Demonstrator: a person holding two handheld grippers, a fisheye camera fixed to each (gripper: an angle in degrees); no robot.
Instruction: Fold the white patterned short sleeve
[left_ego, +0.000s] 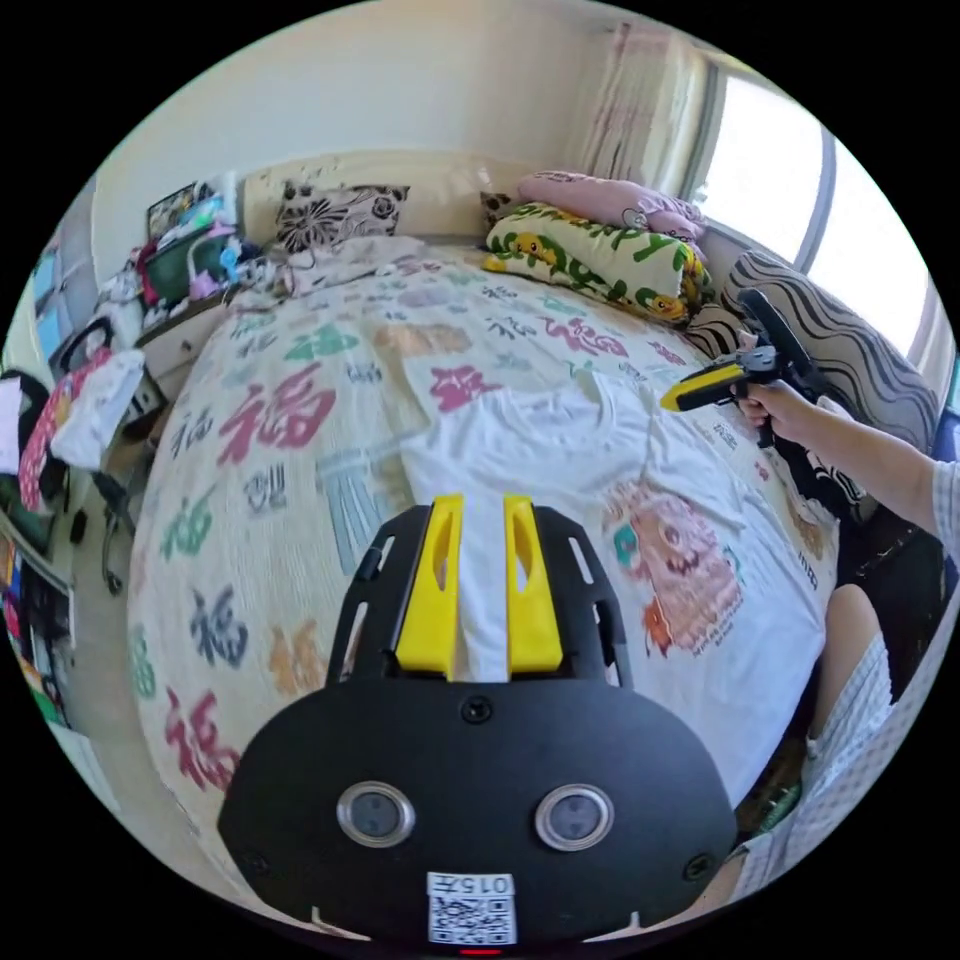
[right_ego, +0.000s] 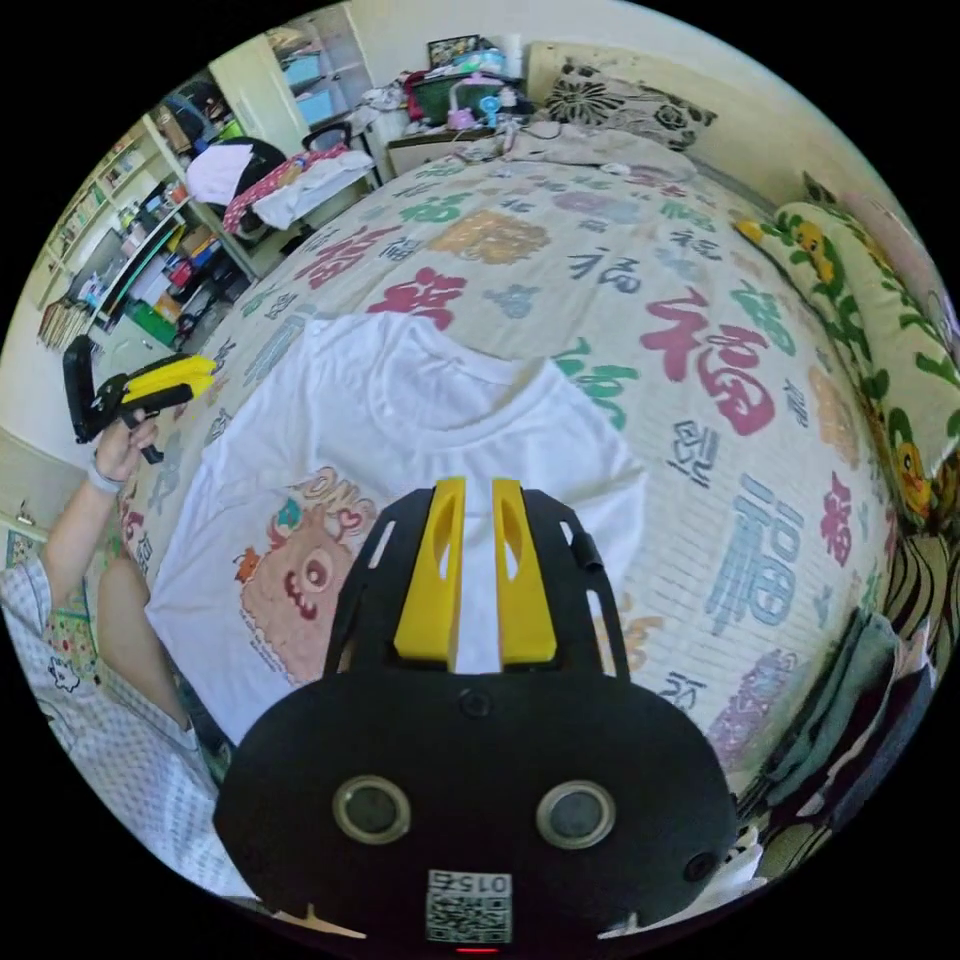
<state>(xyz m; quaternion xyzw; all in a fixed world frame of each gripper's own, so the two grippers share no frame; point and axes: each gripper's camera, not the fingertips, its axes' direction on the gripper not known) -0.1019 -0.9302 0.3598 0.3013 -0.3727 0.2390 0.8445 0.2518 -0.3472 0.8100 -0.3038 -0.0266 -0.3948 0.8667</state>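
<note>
- Left gripper (left_ego: 482, 510): held above the shirt's (left_ego: 560, 470) left side in the left gripper view, its yellow jaws a narrow gap apart with white cloth showing between them. I cannot tell whether they pinch it or merely hang over it; in the right gripper view this gripper (right_ego: 185, 375) looks lifted clear at the far left, its jaws seeming close together, so I judge it empty and poised to reach the left sleeve or edge.
- Shirt (right_ego: 420, 420): it lies spread flat, front up, on the bedspread (right_ego: 700, 330) at the near side of the bed, collar toward the far end and hem toward the person (right_ego: 90, 640). It is white with short sleeves out to both sides and a pink-and-orange cartoon print (right_ego: 300, 580) on the chest. A few soft wrinkles run near the collar. No fold looks made yet; laid open like this, both sides are within reach for folding inward.
- Right gripper (right_ego: 475, 500): over the shirt's right side, jaws narrowly apart, white cloth visible in the gap. The left gripper view shows it (left_ego: 700, 388) in a hand (left_ego: 785, 410) above the right shoulder area, jaws nearly together, seemingly not touching cloth.
- Pillows (left_ego: 590, 250): stacked at the far right, well apart from the shirt.
</note>
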